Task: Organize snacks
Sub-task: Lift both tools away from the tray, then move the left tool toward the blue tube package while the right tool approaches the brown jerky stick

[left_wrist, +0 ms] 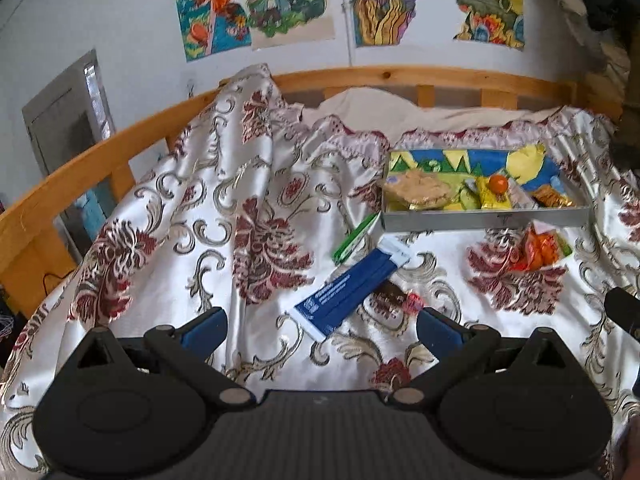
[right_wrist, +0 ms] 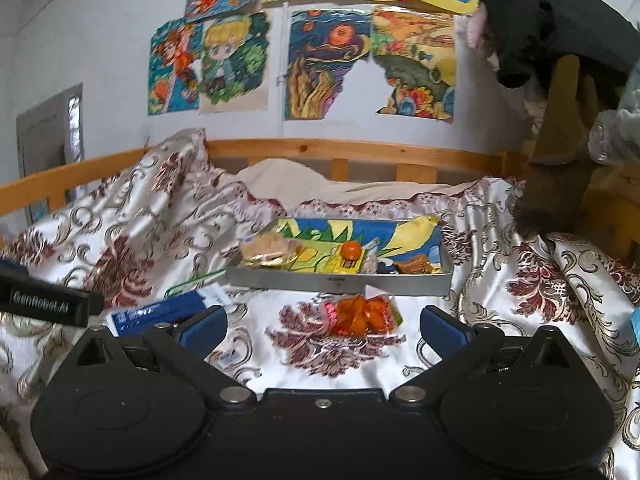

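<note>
A shallow grey tray point(left_wrist: 484, 219) point(right_wrist: 340, 280) with a colourful lining sits on the bed and holds a bag of biscuits point(left_wrist: 418, 188), a yellow packet point(left_wrist: 494, 196) with a small orange fruit point(left_wrist: 499, 182) on it, and other wrappers. In front of it lie a clear bag of orange sweets point(left_wrist: 538, 249) point(right_wrist: 362, 314), a long blue packet point(left_wrist: 352, 290) point(right_wrist: 156, 314), a green packet point(left_wrist: 356, 238) and a small red sweet point(left_wrist: 413, 303). My left gripper point(left_wrist: 320, 326) is open just short of the blue packet. My right gripper point(right_wrist: 323, 326) is open just short of the orange sweets bag.
A white satin bedspread point(left_wrist: 256, 216) with maroon floral pattern lies crumpled, rising in folds at the left. A wooden bed rail point(left_wrist: 400, 76) runs behind, with drawings on the wall above. Dark plush toys point(right_wrist: 560, 60) hang at the right. The left gripper's body point(right_wrist: 44, 300) shows at the right view's left edge.
</note>
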A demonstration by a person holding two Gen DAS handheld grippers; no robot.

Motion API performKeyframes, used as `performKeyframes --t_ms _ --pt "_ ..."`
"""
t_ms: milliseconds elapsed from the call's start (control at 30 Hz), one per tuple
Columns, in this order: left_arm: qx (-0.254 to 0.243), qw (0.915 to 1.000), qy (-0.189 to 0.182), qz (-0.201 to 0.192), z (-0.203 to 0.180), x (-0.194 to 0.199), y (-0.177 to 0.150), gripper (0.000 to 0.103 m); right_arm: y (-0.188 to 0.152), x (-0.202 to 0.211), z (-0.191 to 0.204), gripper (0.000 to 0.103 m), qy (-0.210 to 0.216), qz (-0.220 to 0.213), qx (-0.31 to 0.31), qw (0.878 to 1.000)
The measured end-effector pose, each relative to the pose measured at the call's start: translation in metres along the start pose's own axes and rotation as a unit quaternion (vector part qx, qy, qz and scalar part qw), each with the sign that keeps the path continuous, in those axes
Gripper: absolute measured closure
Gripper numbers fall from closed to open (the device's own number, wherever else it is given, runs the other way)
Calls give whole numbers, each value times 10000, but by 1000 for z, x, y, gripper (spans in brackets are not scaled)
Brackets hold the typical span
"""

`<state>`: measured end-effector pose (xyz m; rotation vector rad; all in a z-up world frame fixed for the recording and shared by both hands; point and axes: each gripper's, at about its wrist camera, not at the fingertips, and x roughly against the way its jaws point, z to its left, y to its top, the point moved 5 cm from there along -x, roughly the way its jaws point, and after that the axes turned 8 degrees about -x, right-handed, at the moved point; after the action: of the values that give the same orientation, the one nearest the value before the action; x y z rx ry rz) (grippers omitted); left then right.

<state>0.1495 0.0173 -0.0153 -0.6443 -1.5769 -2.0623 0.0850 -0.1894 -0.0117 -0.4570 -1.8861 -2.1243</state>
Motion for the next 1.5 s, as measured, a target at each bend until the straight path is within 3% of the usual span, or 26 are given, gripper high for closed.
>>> performKeyframes --t_ms 333,767,1200,1500 --pt "-108 9991 183 356 -1 -8 -4 0 -18 -11 6 1 -29 503 -117 9987" --pt "-199 9967 88 785 -3 -20 -5 0 -17 -22 1 1 4 769 -467 9959" --pt "436 9814 -633 1758 16 -61 -12 1 -10 -35 6 1 361 1210 -219 9918" --pt "190 9789 -875 1838 15 -81 -4 1 -14 -53 25 1 575 1416 356 9876"
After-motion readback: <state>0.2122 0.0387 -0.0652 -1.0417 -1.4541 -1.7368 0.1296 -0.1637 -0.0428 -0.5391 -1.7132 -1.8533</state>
